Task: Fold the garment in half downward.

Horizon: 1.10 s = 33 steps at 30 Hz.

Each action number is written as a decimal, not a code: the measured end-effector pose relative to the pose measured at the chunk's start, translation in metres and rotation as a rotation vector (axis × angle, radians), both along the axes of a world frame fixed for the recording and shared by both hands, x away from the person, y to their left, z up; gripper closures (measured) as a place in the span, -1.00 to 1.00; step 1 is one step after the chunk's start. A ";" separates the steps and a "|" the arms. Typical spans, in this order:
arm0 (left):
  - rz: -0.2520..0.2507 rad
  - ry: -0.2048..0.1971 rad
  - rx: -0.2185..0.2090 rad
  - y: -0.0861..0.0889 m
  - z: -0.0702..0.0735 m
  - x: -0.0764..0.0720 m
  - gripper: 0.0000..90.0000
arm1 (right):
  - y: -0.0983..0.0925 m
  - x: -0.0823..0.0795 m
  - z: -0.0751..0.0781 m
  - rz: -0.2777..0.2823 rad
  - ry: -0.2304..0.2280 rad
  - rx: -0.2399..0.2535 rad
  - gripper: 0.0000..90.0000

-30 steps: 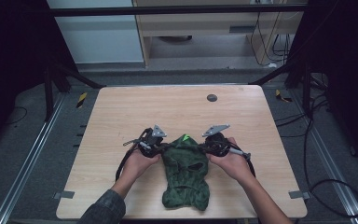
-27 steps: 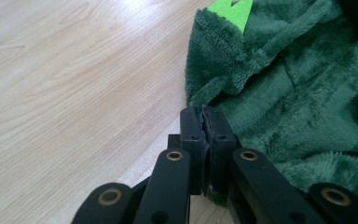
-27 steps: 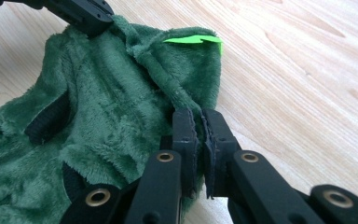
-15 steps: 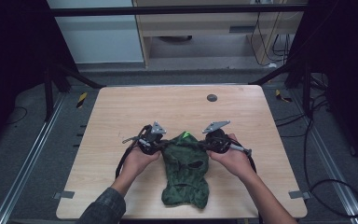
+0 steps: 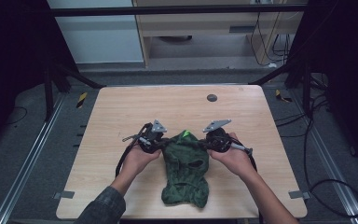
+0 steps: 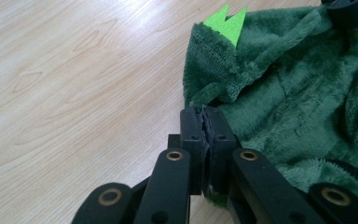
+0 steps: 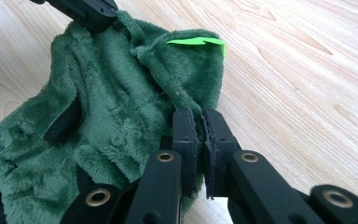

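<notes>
Wooden table [image 5: 121, 116]; both tools' tips buried in green fleece garment [image 5: 186, 168].

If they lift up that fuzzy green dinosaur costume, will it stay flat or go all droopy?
Probably droopy: the green costume already lies wrinkled and folded on the table. It looks like soft plush, so likely light. The left gripper and right gripper pinch its edges, so the middle would likely sag between them.

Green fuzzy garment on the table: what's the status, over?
Left gripper and right gripper: jaws shut on the green garment, one at each top edge. Garment lies flat on the wooden table. Nothing in the way.
</notes>
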<state>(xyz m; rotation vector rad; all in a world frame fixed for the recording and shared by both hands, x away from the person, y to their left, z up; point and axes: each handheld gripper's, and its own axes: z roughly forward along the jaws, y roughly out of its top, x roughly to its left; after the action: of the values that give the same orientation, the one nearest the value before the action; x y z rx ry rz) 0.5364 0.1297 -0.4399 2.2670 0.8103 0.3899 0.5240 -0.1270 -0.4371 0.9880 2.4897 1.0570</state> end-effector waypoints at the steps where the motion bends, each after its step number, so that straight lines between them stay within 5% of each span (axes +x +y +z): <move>1: 0.002 -0.002 0.003 0.000 0.001 0.000 0.95 | 0.000 0.000 0.001 -0.002 -0.001 -0.002 0.89; 33: -0.004 -0.016 0.015 0.001 0.024 0.009 0.96 | -0.001 0.009 0.015 0.003 -0.015 0.034 0.89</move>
<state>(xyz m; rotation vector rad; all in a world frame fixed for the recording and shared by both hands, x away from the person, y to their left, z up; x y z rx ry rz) 0.5458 0.1311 -0.4161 2.2759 0.7975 0.4132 0.5331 -0.1282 -0.4216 0.9828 2.4692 1.1071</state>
